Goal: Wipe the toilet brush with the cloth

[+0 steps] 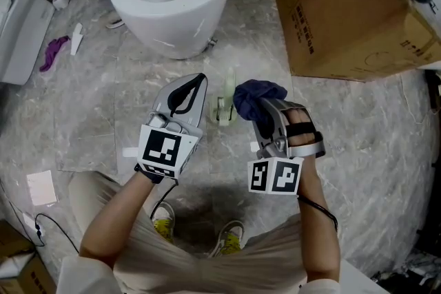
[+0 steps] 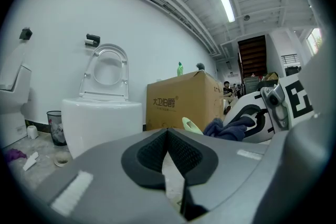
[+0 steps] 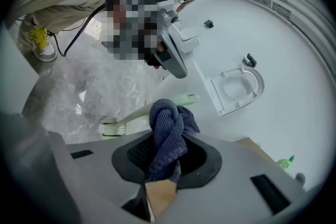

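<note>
The right tool [image 1: 266, 108] is gripping a dark blue knitted cloth [image 1: 253, 94] near a pale green plastic toilet brush [image 1: 225, 104]; the left tool [image 1: 199, 79] is sitting closed.

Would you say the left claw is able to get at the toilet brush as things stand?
Probably yes. The toilet brush sits right of the left claw, with only bare floor between. The claw is shut and empty, so it must open first; the right claw holds the cloth beside it.

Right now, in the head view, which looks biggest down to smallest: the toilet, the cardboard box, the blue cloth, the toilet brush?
1. cardboard box
2. toilet
3. cloth and toilet brush: too alike to rank
</note>
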Demonstrator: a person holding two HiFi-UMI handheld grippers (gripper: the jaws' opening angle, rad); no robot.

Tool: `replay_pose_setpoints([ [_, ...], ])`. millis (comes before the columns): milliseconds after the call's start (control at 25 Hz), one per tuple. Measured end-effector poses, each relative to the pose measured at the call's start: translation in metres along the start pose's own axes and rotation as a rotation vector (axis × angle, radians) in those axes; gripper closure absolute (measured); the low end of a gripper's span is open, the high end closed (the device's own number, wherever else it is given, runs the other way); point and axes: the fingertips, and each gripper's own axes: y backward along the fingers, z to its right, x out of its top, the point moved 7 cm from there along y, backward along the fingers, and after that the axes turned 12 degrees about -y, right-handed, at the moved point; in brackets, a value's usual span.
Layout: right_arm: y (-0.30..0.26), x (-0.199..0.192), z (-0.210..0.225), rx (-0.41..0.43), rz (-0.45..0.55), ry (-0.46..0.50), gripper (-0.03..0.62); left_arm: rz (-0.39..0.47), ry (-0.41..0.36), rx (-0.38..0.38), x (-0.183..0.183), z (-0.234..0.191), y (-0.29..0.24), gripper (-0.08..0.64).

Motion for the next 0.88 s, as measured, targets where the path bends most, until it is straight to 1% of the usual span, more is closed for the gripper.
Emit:
replay_pose_setpoints([
  [80, 0.002, -0.005, 0.000, 0.019, -0.027, 0.012, 0.495, -0.004, 0.004, 0.012, -0.001, -0.003, 0.002, 0.558],
  [120, 0.004, -0.008, 0.003, 0.013, -0.036, -0.003, 0.495, -0.005, 0.010, 0.018, -0.001, -0.005, 0.002, 0.558],
  [160, 0.007, -0.010, 0.010, -0.004, -0.040, -0.040, 0.495, -0.003, 0.019, 0.023, -0.001, -0.006, 0.002, 0.558],
  [200, 0.010, -0.011, 0.020, -0.033, -0.037, -0.092, 0.495, -0.002, 0.028, 0.028, -0.001, -0.008, 0.002, 0.558],
  [280, 0.017, -0.008, 0.041, -0.118, -0.020, -0.181, 0.495, -0.002, 0.039, 0.033, -0.001, -0.011, 0.002, 0.558],
  [360, 0.022, 0.001, 0.055, -0.199, 0.000, -0.197, 0.495, -0.006, 0.032, 0.030, -0.002, -0.013, 0.004, 0.558],
  [400, 0.024, 0.007, 0.059, -0.224, 0.012, -0.188, 0.495, -0.009, 0.025, 0.026, -0.003, -0.013, 0.005, 0.558],
  [480, 0.026, 0.021, 0.060, -0.247, 0.038, -0.157, 0.495, -0.020, 0.015, 0.012, -0.007, -0.010, 0.007, 0.558],
  [600, 0.023, 0.042, 0.053, -0.262, 0.070, -0.077, 0.495, -0.044, -0.005, -0.011, -0.017, -0.007, 0.009, 0.558],
  [680, 0.020, 0.053, 0.047, -0.261, 0.083, -0.028, 0.495, -0.058, -0.016, -0.014, -0.022, -0.009, 0.011, 0.558],
  [880, 0.014, 0.060, 0.040, -0.280, 0.072, 0.036, 0.495, -0.038, -0.003, -0.002, -0.019, -0.018, 0.017, 0.558],
])
